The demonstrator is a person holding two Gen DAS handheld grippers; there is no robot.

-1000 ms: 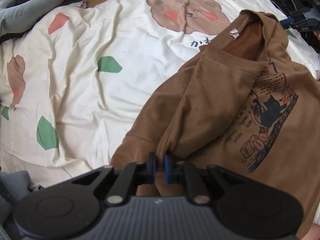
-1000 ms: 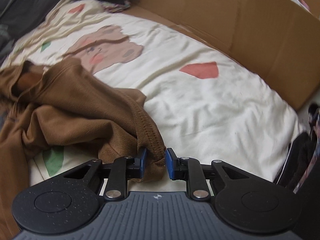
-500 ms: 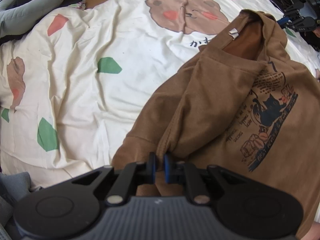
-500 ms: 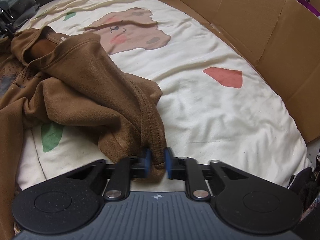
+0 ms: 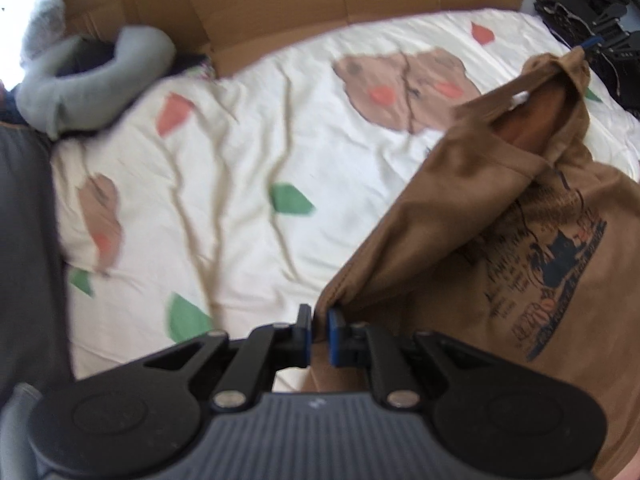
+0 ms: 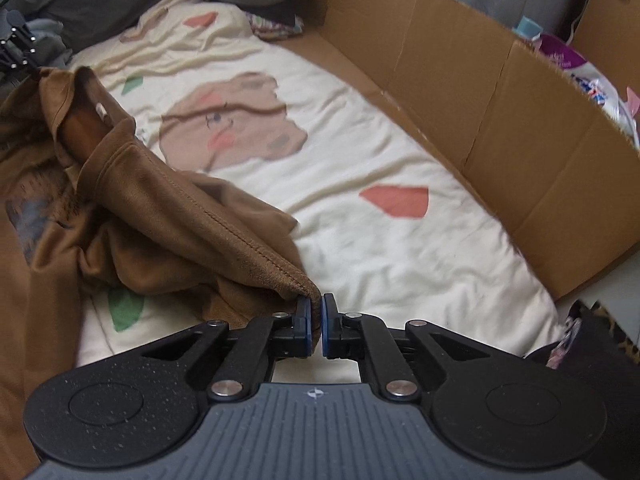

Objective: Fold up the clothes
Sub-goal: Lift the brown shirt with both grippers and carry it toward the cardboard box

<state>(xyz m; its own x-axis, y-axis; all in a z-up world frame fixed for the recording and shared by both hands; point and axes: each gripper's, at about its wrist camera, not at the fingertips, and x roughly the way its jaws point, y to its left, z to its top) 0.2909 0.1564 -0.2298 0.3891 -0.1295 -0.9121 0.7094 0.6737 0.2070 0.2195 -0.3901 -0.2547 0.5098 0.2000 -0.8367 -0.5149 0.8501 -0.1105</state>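
Left wrist view. Item: left gripper [image 5: 319,330], black with blue pads, jaws drawn narrow and pinching a thin edge of the brown soft-knit T-shirt with a dark printed graphic [image 5: 480,232]. The garment hangs from the pinch and drapes to the right over the cream bedsheet printed with brown bears and red and green shapes [image 5: 248,160]; the neck opening gapes at upper right. Risk: only a sliver of cloth sits between the pads, so a sharp tug likely slips it free. Risk: the frame is blurred, so how deep the bite goes cannot be told.

Right wrist view. Item: right gripper [image 6: 315,326], same build, jaws nearly closed on a stitched hem of the same shirt, the seam running up and left from the pads. The rest lies bunched on the sheet at left. A brown corrugated cardboard wall [image 6: 500,92] borders the bed at right. Risk: the body is crumpled between the two holds, so creases may be folded in unless it is spread first. Risk: a wide sweep right could strike the cardboard.
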